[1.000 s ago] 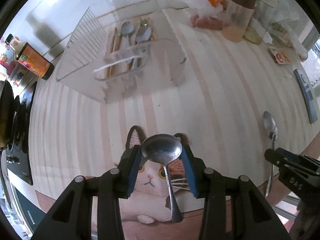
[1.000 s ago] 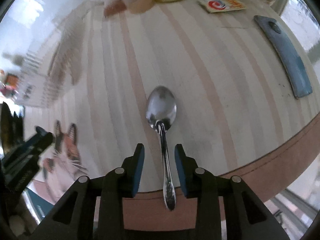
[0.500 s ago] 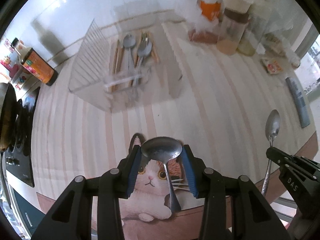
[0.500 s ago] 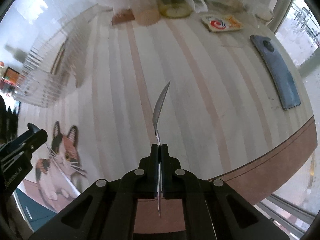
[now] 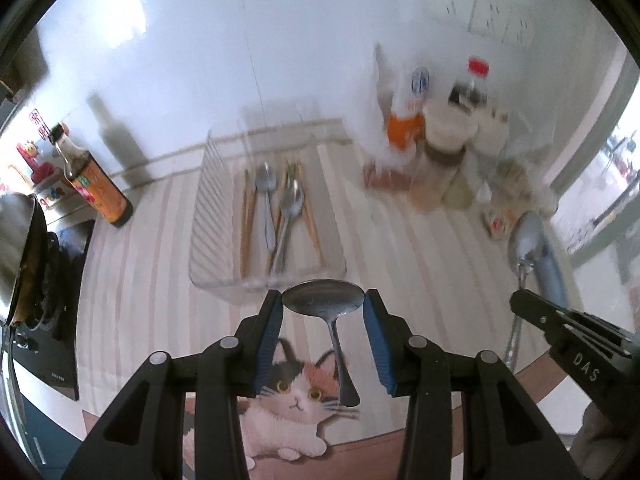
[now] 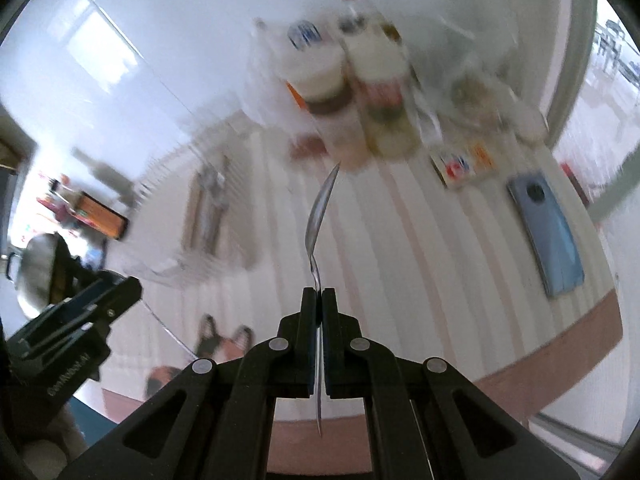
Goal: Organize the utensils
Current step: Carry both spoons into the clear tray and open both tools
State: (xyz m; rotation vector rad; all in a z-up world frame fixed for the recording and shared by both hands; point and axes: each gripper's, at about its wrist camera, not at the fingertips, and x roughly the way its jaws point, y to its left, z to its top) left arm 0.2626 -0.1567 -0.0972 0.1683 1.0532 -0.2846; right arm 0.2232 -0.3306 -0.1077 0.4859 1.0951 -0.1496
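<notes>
Left gripper: jaws pinched the bowl of one spoon crosswise, handle hanging toward 6 o'clock, clear of the cat mat.
Right gripper: jaws pressed together on the handle of a second spoon, bowl edge-on toward 12 o'clock.
Clear tray: at 12 o'clock from the left gripper; held two spoons and chopsticks.
Done: both loose spoons were off the striped table.
Left: carry both to the tray and release them there.
</notes>
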